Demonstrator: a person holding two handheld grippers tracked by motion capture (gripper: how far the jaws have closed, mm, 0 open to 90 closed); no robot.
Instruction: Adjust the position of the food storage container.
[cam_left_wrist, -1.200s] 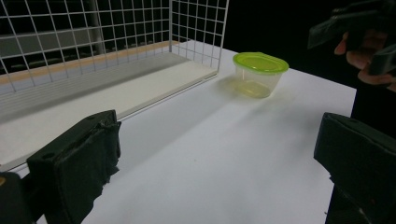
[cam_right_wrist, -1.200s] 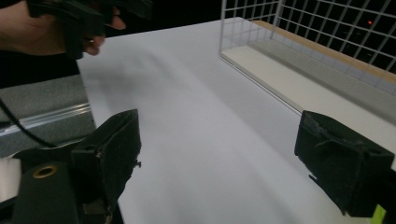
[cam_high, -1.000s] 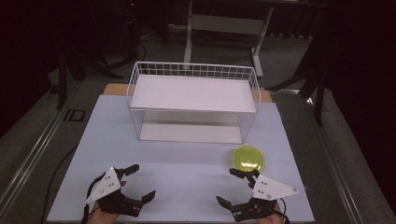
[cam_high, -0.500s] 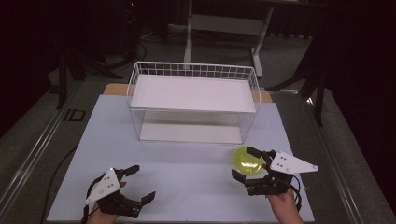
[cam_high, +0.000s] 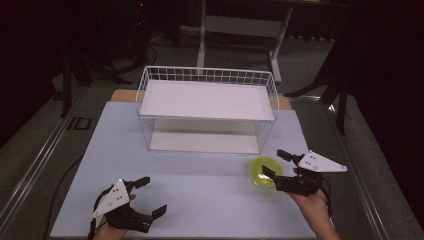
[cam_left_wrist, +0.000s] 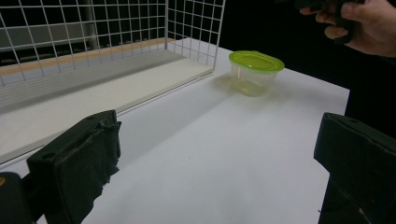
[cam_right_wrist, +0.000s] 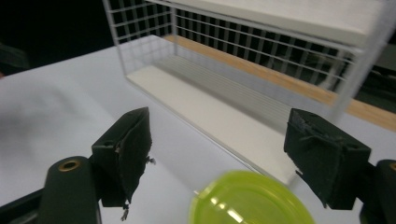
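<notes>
High view: the tub (cam_high: 264, 171), clear with a green lid, sits on the white surface (cam_high: 200, 200) just in front of the wire basket's (cam_high: 207, 107) right corner, placed where the right hand can reach it without crossing over. My right gripper (cam_high: 274, 163) has come in beside it, fingers spread to either side of the lid and just now narrowing, pads not yet pressing. My left gripper (cam_high: 151, 196) rests low at the near left, well apart, fingers wide open on nothing; I judge it is parked to keep the approach clear.

Left gripper view: the tub (cam_left_wrist: 255, 72) stands upright beyond the basket corner (cam_left_wrist: 196, 28), lid on, with a hand (cam_left_wrist: 362, 21) above and beside it.

Right gripper view: the green lid (cam_right_wrist: 250, 198) lies low between my two fingers (cam_right_wrist: 128, 149), gaps on both sides. Lined up for a sideways grip across the lid, I judge.
</notes>
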